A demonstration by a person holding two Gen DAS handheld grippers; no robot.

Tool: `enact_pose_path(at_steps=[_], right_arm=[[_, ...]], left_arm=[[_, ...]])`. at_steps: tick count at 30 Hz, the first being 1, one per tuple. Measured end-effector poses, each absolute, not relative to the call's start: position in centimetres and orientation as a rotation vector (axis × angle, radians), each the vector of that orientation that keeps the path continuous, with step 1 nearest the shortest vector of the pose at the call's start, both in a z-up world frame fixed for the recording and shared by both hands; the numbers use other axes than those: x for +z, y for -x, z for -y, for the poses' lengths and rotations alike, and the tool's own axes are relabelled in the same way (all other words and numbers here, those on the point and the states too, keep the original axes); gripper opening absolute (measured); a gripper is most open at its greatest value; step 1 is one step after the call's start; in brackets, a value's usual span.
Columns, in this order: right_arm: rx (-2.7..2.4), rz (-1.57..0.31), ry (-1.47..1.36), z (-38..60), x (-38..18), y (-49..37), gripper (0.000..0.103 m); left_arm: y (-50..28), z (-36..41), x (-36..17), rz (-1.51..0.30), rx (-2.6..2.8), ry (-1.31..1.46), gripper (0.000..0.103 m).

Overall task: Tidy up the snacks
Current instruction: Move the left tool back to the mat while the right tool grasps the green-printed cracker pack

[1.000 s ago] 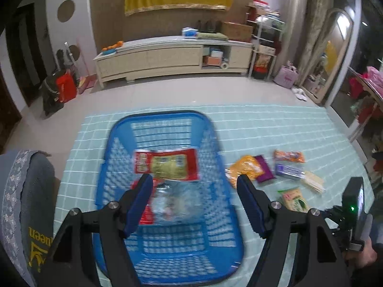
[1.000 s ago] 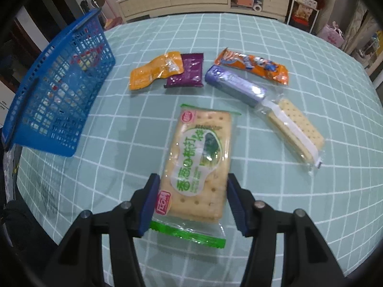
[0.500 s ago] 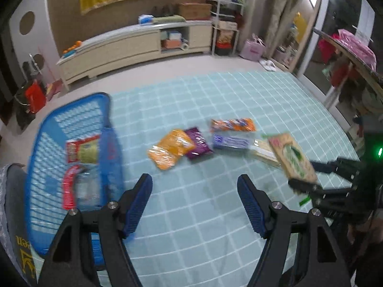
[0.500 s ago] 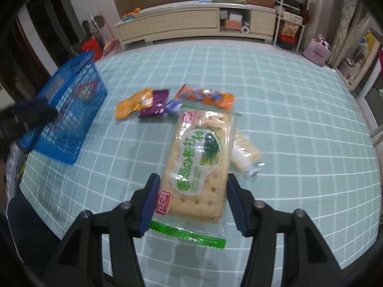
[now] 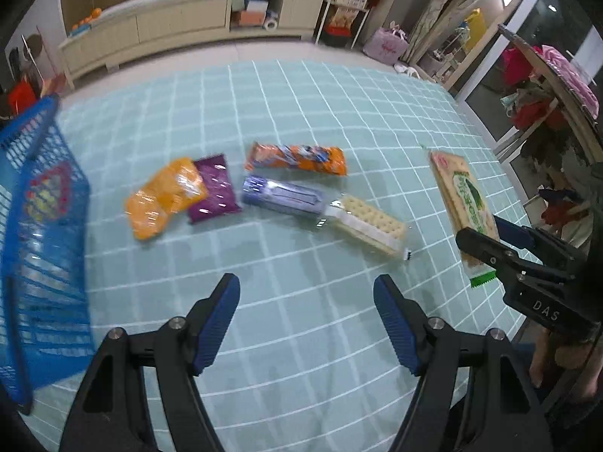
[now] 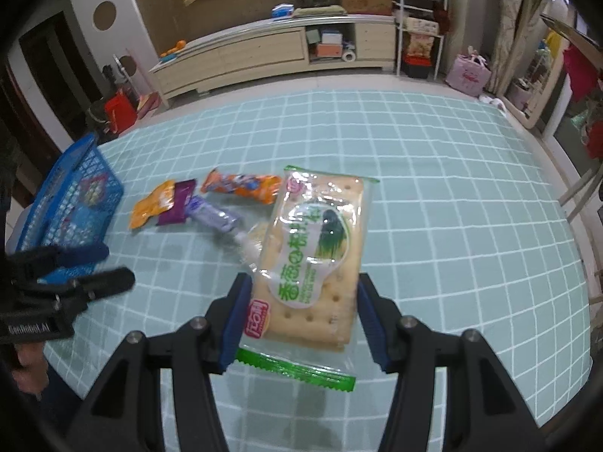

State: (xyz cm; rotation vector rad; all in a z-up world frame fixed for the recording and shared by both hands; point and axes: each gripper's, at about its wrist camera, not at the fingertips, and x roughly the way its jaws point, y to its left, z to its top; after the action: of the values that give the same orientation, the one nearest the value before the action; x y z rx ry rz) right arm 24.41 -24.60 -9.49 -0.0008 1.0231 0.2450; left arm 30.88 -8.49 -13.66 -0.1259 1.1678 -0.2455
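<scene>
My right gripper is shut on a green-edged cracker pack and holds it above the table; the pack also shows in the left wrist view. My left gripper is open and empty above the table, in front of the loose snacks: an orange pouch, a purple pouch, an orange bar, a lilac pack and a clear cracker pack. The blue basket stands at the left with snacks inside.
The table has a pale green checked cloth. A long cream cabinet stands along the far wall. Shelves and bags stand at the back right. A mirror leans at the right.
My right gripper has lifted the cracker pack off the table. My left gripper has swung right, from over the basket to in front of the loose snacks.
</scene>
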Motion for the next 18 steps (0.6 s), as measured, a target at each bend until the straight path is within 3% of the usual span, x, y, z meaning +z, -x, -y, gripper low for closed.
enact_pose_path(at_steps=[18], right_arm=[[0.143,-0.987,-0.071,29.4,-12.3,-28.3,0.06]], left_arm=[[-37.5,15.7,-19.4,-1.32,-0.015,0.282,0.072]])
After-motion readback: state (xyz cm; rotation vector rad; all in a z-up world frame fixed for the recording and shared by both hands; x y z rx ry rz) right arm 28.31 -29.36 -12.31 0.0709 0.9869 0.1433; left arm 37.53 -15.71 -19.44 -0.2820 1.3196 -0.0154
